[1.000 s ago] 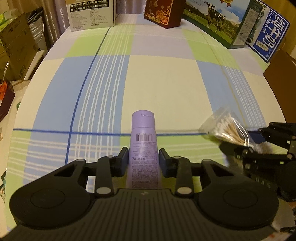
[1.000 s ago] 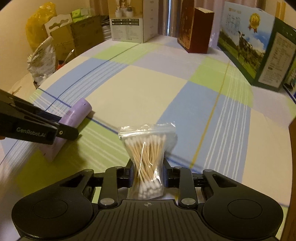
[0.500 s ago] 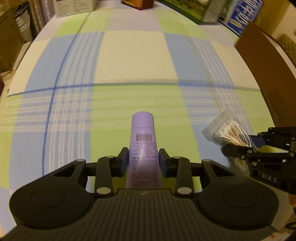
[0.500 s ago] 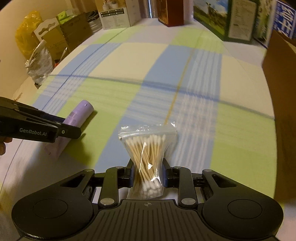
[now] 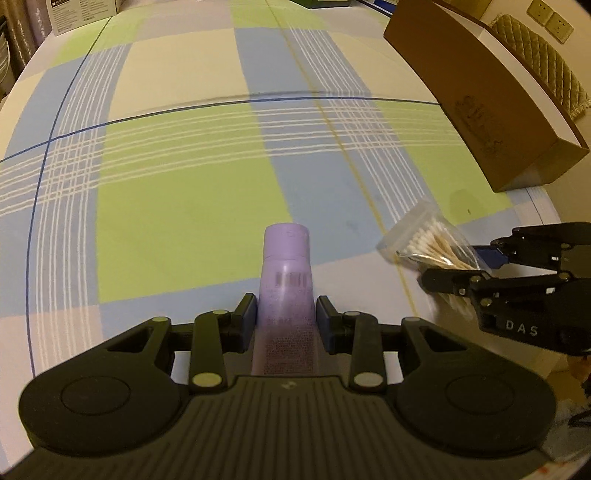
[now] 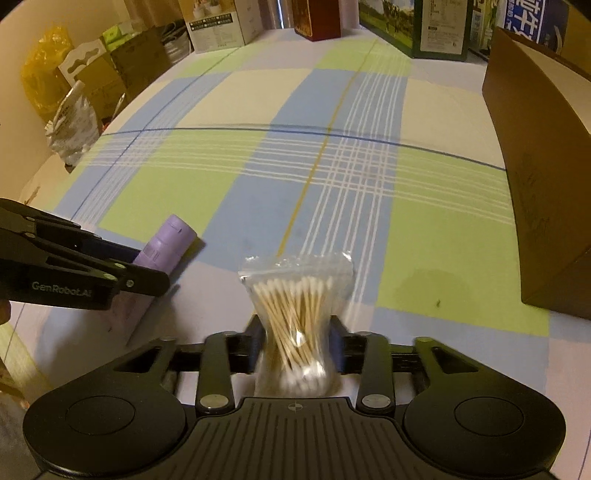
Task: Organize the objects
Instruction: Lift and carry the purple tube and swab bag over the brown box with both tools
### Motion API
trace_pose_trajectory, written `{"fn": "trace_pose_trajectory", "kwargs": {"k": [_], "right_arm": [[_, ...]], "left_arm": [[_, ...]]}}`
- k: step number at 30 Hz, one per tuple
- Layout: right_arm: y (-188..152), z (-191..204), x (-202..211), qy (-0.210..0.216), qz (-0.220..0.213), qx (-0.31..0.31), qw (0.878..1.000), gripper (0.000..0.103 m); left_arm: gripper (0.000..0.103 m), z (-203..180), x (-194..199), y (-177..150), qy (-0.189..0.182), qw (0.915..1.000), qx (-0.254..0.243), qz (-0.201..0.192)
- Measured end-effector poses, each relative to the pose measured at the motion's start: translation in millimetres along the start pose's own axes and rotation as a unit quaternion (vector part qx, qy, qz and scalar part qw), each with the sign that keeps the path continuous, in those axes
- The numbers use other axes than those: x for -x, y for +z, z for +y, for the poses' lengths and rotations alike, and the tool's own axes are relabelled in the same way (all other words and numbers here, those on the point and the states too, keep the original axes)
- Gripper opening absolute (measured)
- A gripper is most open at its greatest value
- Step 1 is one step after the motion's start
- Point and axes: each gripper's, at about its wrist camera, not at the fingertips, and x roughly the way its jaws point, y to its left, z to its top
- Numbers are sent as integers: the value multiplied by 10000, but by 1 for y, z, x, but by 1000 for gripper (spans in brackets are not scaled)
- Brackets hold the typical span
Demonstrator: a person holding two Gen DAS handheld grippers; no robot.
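Left gripper (image 5: 285,319) is clamped on a purple tube (image 5: 285,280), cap end pointing forward, over the plaid cloth (image 5: 184,206). Right gripper (image 6: 297,349) is clamped on a clear bag of swabs (image 6: 295,306), pinched at its middle, beside and to the right of the tube. A brown box (image 6: 539,177) stands at the right of the cloth, near the bag. Cartons (image 6: 439,29) line the far edge.

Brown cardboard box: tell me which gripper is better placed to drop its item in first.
Right. The right gripper, shut on the bag of cotton swabs, sits nearer the brown cardboard box at the table's right. The left gripper, holding the purple tube, is farther left.
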Motion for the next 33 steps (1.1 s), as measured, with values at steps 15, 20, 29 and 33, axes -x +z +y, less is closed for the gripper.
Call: {"fn": "trace_pose_trajectory", "kwargs": {"k": [15, 20, 29, 33], "right_arm": [[-3, 5, -1, -181, -185, 390, 9989, 27], [-5, -2, 12, -65, -274, 337, 9990, 27], [-5, -22, 50, 167, -626, 185, 9977, 27], [-4, -32, 66, 215, -790, 128, 9966, 27]], "left_arm": [[29, -14, -2, -2, 481, 9984, 278, -141], [28, -21, -1, -6, 507, 9982, 288, -135], [28, -48, 9, -3, 426, 9984, 212, -311], [28, -62, 16, 4, 377, 9980, 141, -487]]}}
